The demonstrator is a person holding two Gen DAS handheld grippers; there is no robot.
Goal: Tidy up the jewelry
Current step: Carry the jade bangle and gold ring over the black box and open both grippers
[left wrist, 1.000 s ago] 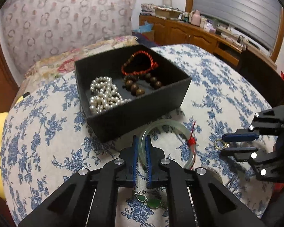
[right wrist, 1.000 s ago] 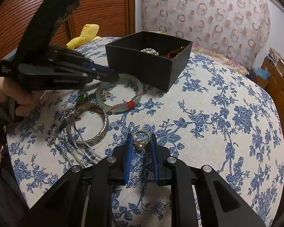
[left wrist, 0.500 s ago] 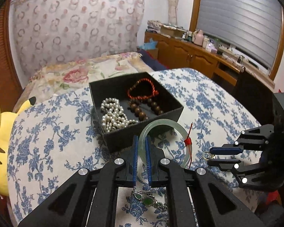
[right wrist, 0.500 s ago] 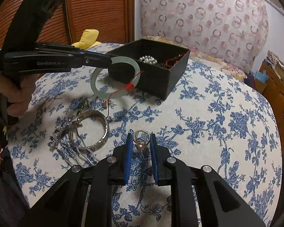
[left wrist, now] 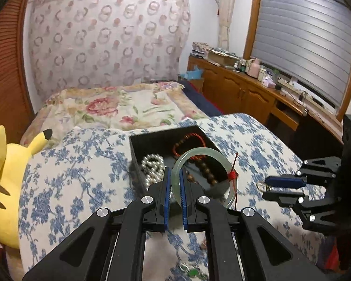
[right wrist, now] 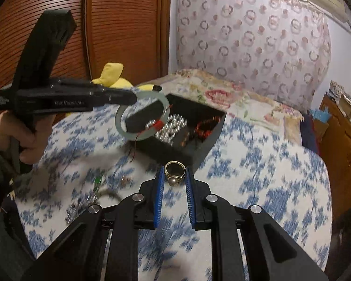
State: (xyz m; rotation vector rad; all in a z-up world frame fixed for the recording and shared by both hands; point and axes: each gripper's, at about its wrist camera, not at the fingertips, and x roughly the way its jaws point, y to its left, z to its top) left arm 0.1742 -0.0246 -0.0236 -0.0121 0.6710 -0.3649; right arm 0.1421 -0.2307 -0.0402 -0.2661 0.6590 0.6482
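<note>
My left gripper (left wrist: 174, 175) is shut on a pale green jade bangle (left wrist: 200, 155) with a red thread, held in the air over the near edge of the black jewelry box (left wrist: 142, 142). The box holds a pearl strand (left wrist: 152, 165), brown wooden beads (left wrist: 208, 171) and a red cord bracelet (left wrist: 189, 140). My right gripper (right wrist: 174, 175) is shut on a gold ring with a pearl (right wrist: 174, 172), held above the cloth just short of the box (right wrist: 199, 149). The bangle (right wrist: 142, 117) and left gripper (right wrist: 128, 97) also show in the right wrist view.
The blue floral tablecloth (left wrist: 77, 175) covers the table. Loose jewelry lies on it, a green-stone piece (right wrist: 97, 182) and a silver bangle (right wrist: 107, 193). A yellow plush toy (left wrist: 4, 185) sits at the left edge. A bed and wooden cabinets (left wrist: 241, 93) stand behind.
Both grippers have risen. The left lifted the jade bangle off the cloth and carried it over the box. The right lifted the ring and moved it toward the box.
</note>
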